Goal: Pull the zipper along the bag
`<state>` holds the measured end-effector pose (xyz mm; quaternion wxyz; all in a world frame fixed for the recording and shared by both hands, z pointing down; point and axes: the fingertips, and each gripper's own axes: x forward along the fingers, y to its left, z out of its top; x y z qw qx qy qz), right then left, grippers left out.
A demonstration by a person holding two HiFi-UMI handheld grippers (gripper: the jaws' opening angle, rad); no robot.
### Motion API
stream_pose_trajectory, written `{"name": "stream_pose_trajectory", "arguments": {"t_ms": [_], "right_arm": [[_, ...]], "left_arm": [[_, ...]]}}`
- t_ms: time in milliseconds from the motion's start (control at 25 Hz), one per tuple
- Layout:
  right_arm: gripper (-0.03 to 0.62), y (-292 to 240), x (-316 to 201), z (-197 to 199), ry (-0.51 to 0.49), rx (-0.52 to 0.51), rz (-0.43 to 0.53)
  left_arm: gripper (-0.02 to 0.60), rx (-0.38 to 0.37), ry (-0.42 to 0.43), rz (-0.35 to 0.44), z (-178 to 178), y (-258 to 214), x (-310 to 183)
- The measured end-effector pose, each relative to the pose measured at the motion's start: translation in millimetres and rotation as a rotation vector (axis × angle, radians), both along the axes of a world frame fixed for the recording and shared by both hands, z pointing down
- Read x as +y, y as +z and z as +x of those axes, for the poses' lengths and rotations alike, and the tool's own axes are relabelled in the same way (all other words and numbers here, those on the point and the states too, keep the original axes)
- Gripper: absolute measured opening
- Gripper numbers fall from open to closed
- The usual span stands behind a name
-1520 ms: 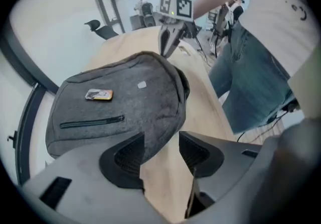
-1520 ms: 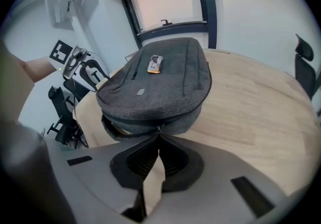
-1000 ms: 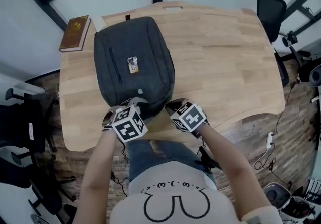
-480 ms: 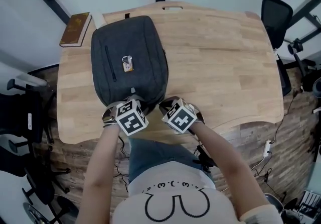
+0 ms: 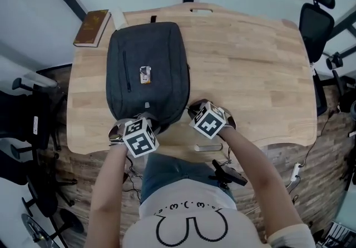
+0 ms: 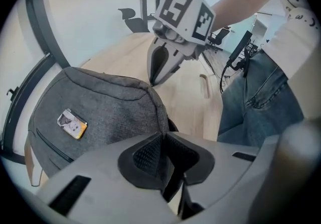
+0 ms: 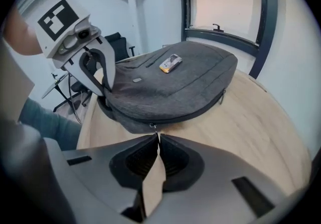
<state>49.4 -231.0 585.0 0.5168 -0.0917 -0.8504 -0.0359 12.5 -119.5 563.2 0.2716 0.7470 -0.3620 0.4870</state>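
Observation:
A dark grey backpack (image 5: 147,72) lies flat on the wooden table (image 5: 250,63), its bottom end toward me. My left gripper (image 5: 143,120) is at the near left corner; in the left gripper view its jaws (image 6: 163,137) have just been closing and now pinch the bag's fabric edge (image 6: 159,112). My right gripper (image 5: 196,111) sits at the near right corner. In the right gripper view it (image 7: 158,137) is shut on the small zipper pull (image 7: 153,126); its jaws have just eased slightly apart. The zipper track (image 7: 200,110) runs along the bag's side.
A brown book (image 5: 92,28) lies at the table's far left corner. A small tag (image 5: 146,73) is pinned on the bag. A grey bar (image 5: 208,147) rests on the near table edge. Office chairs (image 5: 317,19) stand to the right.
The right gripper has shifted right along the bag's near edge, away from the left gripper. The left gripper stays at the bag's near left corner.

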Motion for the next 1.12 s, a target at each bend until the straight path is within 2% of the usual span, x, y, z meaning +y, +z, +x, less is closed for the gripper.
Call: {"name": "stream_pose_trajectory", "arguments": {"t_ms": [200,400,720,800,840,880,920,960,1000,1040,1120], "right_arm": [[0.069,8,-37,-19,0.017,0.02,0.095],[0.071,14,-74,-43,0.028,0.025,0.185],[0.08,14,-121,-84,0.124,-0.025,0.256],[0.083,11,-138,-87,0.218,-0.042,0.293],[0.049,6,-159,-83,0.336,-0.049,0.325],[0.048,-1,-188,-73,0.497,-0.057,0.345],[0.049,-11,-220,-60,0.662,-0.073,0.327],[0.049,-19,-242,-52,0.789,-0.1,0.259],[0.049,-24,-252,-49,0.853,-0.132,0.168],[0.049,-27,-253,-51,0.861,-0.158,0.101],[0.049,-28,-240,-59,0.787,-0.169,0.069]], "left_arm": [[0.035,0.006,0.02,-0.026,-7,2,17],[0.035,0.028,0.075,-0.052,-7,3,23],[0.034,0.02,0.19,-0.077,-4,6,25],[0.034,0.007,0.23,-0.101,-3,8,28],[0.034,-0.005,0.264,-0.129,-4,10,34],[0.034,-0.013,0.303,-0.163,-5,11,44],[0.034,-0.007,0.329,-0.19,-7,11,53],[0.034,0.016,0.327,-0.201,-8,8,59],[0.035,0.046,0.304,-0.196,-8,6,61],[0.035,0.071,0.274,-0.18,-9,7,62],[0.037,0.096,0.223,-0.135,-10,12,58]]}}
